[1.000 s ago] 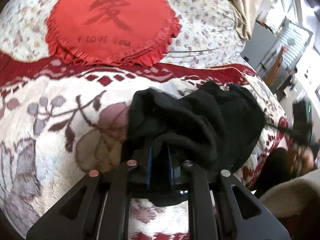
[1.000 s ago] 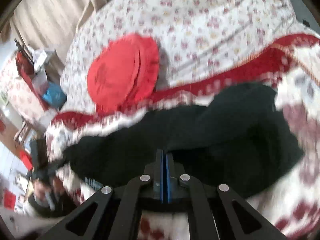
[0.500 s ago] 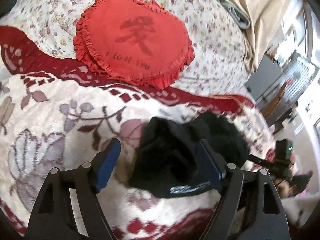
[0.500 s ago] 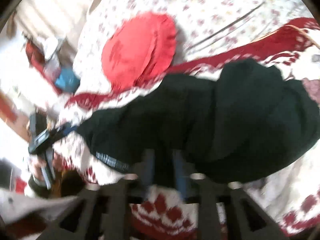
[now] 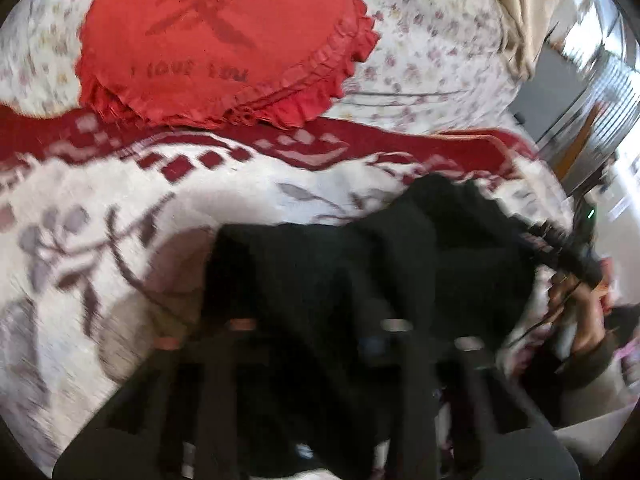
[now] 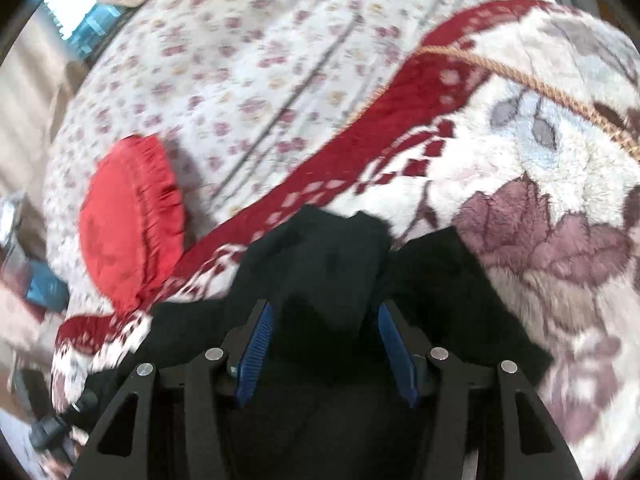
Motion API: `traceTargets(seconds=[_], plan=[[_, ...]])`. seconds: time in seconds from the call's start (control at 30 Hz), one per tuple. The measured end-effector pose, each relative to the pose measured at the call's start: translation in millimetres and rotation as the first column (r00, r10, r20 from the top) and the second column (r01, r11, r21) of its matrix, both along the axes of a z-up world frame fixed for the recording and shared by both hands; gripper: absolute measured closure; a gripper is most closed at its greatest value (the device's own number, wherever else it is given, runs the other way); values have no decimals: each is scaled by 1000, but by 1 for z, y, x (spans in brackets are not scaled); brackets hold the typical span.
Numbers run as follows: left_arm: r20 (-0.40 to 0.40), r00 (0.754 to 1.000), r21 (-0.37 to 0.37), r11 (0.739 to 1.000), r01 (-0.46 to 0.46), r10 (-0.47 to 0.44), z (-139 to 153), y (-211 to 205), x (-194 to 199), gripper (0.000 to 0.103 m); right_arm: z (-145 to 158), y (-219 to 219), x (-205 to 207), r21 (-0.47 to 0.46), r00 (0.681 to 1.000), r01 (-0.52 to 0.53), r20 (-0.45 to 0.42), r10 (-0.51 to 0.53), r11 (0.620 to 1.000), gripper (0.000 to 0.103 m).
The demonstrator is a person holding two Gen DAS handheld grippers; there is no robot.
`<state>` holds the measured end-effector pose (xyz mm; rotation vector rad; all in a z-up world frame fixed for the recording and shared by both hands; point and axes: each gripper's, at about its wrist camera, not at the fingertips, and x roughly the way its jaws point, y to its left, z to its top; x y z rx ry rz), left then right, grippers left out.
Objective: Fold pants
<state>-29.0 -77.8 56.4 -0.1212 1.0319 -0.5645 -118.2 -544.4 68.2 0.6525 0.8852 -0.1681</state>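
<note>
Blur: left wrist view smeared by motion; lower half nearly all black, fabric and gripper frame hard to separate.
Left gripper (image 5: 320,344): only dark arm shapes and a few pale rivets readable; finger pads not visible, so cannot tell whether it is spread or pinched on cloth.
Hidden: near edge of black pants (image 5: 360,280) in left view lost behind the gripper frame and cut by the bottom of the picture.
Right gripper (image 6: 326,344): sharp, jaws spread apart, blue pads (image 6: 256,344) facing each other with a clear gap; not clamped on anything.
Pants vs right claw: black pants (image 6: 320,264) lie directly under and ahead of the spread fingers; a raised bunch of fabric sits between the two pads, contact with the pads not readable.
Pants vs left claw: dark heap sits right in front of and below the frame, stretching toward the right side of the view.
Pants location: on the cream floral blanket (image 6: 560,184), near its red patterned border (image 6: 392,120).
Cushion: red ruffled cushion (image 5: 216,40) with dark printed character, well apart from the pants, lying on the small-flowered sheet (image 6: 248,52) beyond the border.
Right edge, left view: hand (image 5: 580,312) holding a dark device, blurred, partly cut off.
Background: beige curtain (image 5: 524,12), room details too smeared to name.
</note>
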Motion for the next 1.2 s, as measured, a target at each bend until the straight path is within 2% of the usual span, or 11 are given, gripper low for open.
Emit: traceTargets(seconds=[0.03,0.07,0.1,0.13,0.37,0.53,0.6,0.8,0.97,1.1,1.2], plan=[[-20,1000,-29,999,-16,15,0,7,5,90,-7,-2,6,7,1000,-5,2,5,1000,53],[-35,999,-51,998,-36,34,-1,14,8,91,-11,-3,11,-9,1000,-7,3,7,1000,71],[-38,998,-61,997,-55,52,1,21,10,92,-12,-4,14,-33,1000,-3,-3,3,999,97],[-25,997,-61,995,-77,76,5,29,9,93,-8,-5,11,-42,1000,1,6,-1,999,98],[-1,995,-79,992,-96,96,11,50,-1,93,60,-8,-62,-208,994,48,105,-27,977,99],[-28,990,-121,983,-139,137,6,62,-6,93,33,-25,-83,-182,997,64,-37,-72,981,99],[-36,988,-117,982,-150,147,2,65,-11,93,12,-26,-74,-209,986,22,-156,-56,978,99],[-72,987,-129,979,-155,146,-5,70,-27,93,39,-25,-83,-259,989,75,-107,-105,963,82],[-43,985,-109,979,-170,166,9,81,-32,90,70,25,-73,-131,990,-125,42,132,983,80],[53,974,-26,975,-219,220,29,84,-35,89,69,99,-38,-69,923,-365,101,370,929,79],[81,966,-28,969,-244,245,36,92,-34,89,64,155,-10,-56,860,-497,97,500,866,79]])
